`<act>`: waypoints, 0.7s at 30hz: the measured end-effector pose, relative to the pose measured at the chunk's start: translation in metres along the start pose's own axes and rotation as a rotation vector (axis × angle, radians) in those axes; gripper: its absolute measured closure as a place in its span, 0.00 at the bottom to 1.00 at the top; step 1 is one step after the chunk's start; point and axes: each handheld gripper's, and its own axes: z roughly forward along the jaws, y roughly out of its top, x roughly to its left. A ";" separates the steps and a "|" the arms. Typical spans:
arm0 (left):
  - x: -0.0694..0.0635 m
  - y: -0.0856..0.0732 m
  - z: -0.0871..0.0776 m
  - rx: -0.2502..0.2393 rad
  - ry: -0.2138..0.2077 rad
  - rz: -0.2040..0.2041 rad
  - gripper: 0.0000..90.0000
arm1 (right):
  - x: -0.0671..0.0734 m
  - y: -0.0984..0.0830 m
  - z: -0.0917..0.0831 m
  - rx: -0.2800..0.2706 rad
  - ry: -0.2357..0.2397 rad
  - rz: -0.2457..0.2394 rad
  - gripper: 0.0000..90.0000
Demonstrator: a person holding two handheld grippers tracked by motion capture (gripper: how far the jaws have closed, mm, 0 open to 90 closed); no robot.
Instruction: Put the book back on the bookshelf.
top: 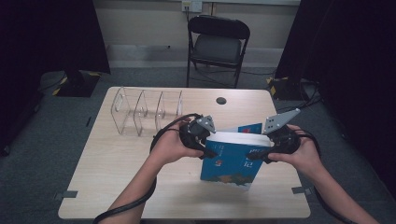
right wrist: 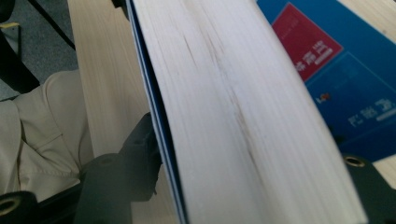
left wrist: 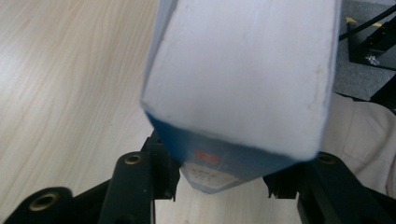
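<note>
A thick blue-covered book (top: 233,163) stands tilted on its lower edge at the middle of the wooden table (top: 116,186), white page block upward. My left gripper (top: 210,151) is at its upper left corner. In the left gripper view the spine end of the book (left wrist: 243,70) sits between the jaws, and that gripper (left wrist: 219,186) is shut on it. My right gripper (top: 261,156) is at the upper right corner. In the right gripper view the page block (right wrist: 224,93) passes between the jaws of that gripper (right wrist: 252,186), which stand open on either side of it.
A second blue book (right wrist: 345,79) with a red label lies flat on the table behind the held one (top: 250,127). A clear divided rack (top: 144,109) stands at the back left. A small black disc (top: 221,100) lies at the far edge, with a folding chair (top: 217,44) beyond.
</note>
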 end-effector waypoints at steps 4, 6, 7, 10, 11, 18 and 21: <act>-0.004 0.002 0.000 0.010 0.016 -0.024 0.62 | -0.002 -0.003 -0.002 0.000 -0.001 0.002 0.44; -0.002 0.003 0.000 0.023 0.021 -0.024 0.61 | -0.002 -0.004 -0.002 0.001 -0.002 0.002 0.44; -0.002 0.004 0.000 0.030 0.028 -0.020 0.61 | -0.002 -0.004 -0.002 0.003 -0.002 0.000 0.44; -0.003 0.011 -0.002 0.033 0.039 0.004 0.58 | -0.002 -0.005 -0.002 0.013 0.002 -0.005 0.44; -0.004 0.015 -0.003 0.029 0.043 0.015 0.57 | -0.002 -0.005 -0.002 0.014 0.004 -0.008 0.44; -0.008 0.036 -0.005 0.078 0.027 0.055 0.59 | -0.004 -0.013 0.001 -0.001 0.008 0.006 0.43; -0.012 0.037 -0.007 0.094 -0.002 0.041 0.67 | -0.005 -0.018 0.001 -0.016 -0.005 0.016 0.40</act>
